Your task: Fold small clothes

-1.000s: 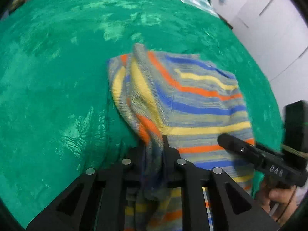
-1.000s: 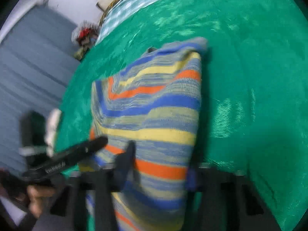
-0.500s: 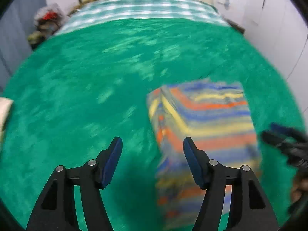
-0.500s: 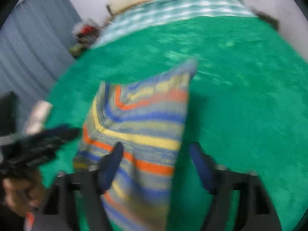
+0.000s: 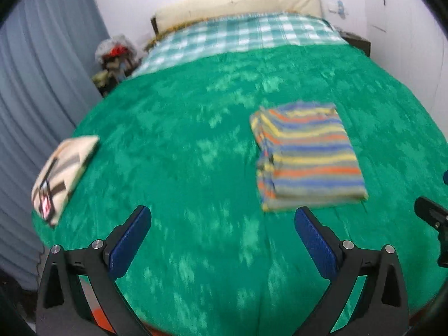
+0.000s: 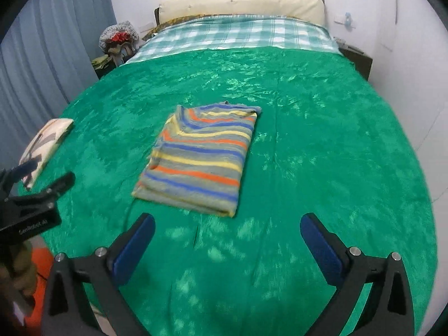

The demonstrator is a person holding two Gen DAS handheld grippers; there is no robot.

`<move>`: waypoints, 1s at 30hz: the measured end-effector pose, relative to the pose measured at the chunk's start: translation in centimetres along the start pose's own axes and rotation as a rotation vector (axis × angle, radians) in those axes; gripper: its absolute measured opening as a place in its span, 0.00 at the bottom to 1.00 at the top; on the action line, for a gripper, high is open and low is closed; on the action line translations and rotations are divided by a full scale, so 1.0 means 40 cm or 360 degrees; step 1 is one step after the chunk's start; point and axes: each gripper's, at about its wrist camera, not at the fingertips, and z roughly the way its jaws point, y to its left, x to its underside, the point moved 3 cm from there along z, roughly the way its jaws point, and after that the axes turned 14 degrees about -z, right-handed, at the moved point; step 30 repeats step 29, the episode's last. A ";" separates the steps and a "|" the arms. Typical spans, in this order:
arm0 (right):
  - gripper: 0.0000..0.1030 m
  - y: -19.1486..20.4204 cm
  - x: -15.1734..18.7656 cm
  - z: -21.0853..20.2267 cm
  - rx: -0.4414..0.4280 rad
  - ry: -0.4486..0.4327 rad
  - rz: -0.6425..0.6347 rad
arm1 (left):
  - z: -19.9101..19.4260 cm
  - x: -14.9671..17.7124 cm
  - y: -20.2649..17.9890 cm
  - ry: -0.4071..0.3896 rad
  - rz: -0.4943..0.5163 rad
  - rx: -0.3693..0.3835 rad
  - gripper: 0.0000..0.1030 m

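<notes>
2 grippers hang over the near edge of the green blanket (image 6: 322,145), jaws opening wide and holding nothing: left gripper (image 5: 222,232), right gripper (image 6: 227,238). The folded striped garment (image 6: 200,159) lies mid-blanket; a folded cream cloth (image 5: 60,172) sits at the blanket's left edge.

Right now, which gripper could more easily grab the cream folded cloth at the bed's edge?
Probably the left gripper. The cream folded cloth lies on its side of the green blanket; the striped folded garment is beside the right gripper.
</notes>
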 end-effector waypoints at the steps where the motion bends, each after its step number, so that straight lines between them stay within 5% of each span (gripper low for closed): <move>1: 0.99 0.012 0.010 -0.027 0.0019 0.0007 -0.0011 | -0.010 0.012 0.001 0.0013 0.0001 0.0005 0.99; 6: 0.99 0.050 0.040 -0.113 0.0080 0.0052 -0.0060 | -0.064 0.049 0.011 0.0107 -0.0007 0.0089 0.99; 18: 0.99 0.118 0.069 -0.256 0.0120 0.0066 -0.0091 | -0.160 0.082 0.024 0.0080 0.0010 0.0120 0.99; 30: 0.99 0.130 0.065 -0.292 0.0136 0.0021 -0.0102 | -0.190 0.086 0.016 0.0050 -0.0019 0.0151 0.99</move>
